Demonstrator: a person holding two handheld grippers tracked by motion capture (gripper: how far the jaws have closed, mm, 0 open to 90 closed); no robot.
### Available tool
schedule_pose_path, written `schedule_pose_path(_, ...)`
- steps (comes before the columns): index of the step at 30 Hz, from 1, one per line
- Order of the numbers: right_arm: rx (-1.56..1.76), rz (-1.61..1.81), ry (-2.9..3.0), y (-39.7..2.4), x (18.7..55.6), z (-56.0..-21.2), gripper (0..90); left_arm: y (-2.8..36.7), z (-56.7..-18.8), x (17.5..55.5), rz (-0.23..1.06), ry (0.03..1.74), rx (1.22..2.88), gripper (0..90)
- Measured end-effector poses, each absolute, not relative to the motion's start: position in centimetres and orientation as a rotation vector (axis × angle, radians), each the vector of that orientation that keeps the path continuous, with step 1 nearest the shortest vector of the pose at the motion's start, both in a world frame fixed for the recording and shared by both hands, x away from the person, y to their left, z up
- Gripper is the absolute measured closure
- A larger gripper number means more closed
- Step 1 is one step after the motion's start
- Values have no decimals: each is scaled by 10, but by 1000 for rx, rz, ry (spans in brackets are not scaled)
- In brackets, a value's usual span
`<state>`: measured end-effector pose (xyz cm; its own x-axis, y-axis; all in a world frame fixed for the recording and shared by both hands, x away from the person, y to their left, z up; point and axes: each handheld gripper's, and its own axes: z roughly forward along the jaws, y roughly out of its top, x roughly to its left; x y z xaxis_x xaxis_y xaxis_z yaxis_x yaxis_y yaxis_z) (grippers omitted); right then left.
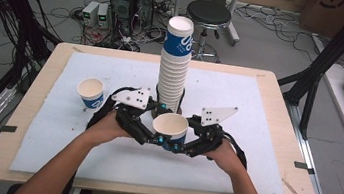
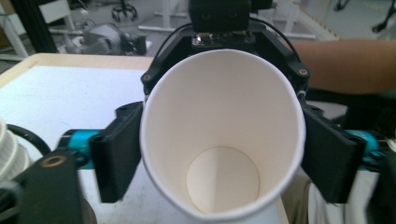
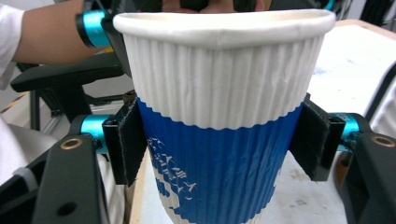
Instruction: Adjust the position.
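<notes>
The ribbed paper cup [image 3: 224, 116] is coloured white above and blue below, with small white marks printed on the blue, and its inside [image 2: 223, 154] is seen plain white. The table [image 1: 280, 98] is shown as pale wood under a white sheet [image 1: 241, 93].

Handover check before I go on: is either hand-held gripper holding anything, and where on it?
The right hand-held gripper clamps the paper cup by its blue ribbed sides, mid-height. The left hand-held gripper brackets the cup, its jaws having just opened.
</notes>
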<state>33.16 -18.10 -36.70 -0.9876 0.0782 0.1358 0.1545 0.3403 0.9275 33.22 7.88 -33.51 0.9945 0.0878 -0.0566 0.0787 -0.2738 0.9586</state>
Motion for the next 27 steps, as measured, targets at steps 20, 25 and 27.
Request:
schedule_pose_path(20,-586,-1983,-2657,-233,338,-355,290,148,-379,333,223,446,1594,159)
schedule_pose_path(25,-666,-2013,-2708,-249,332,-351,290,158,-380,332,280,476,1579,159)
schedule_pose_path(27,-691,-2040,-2697,-255,331,-350,290,161,-380,331,294,477,1580,159)
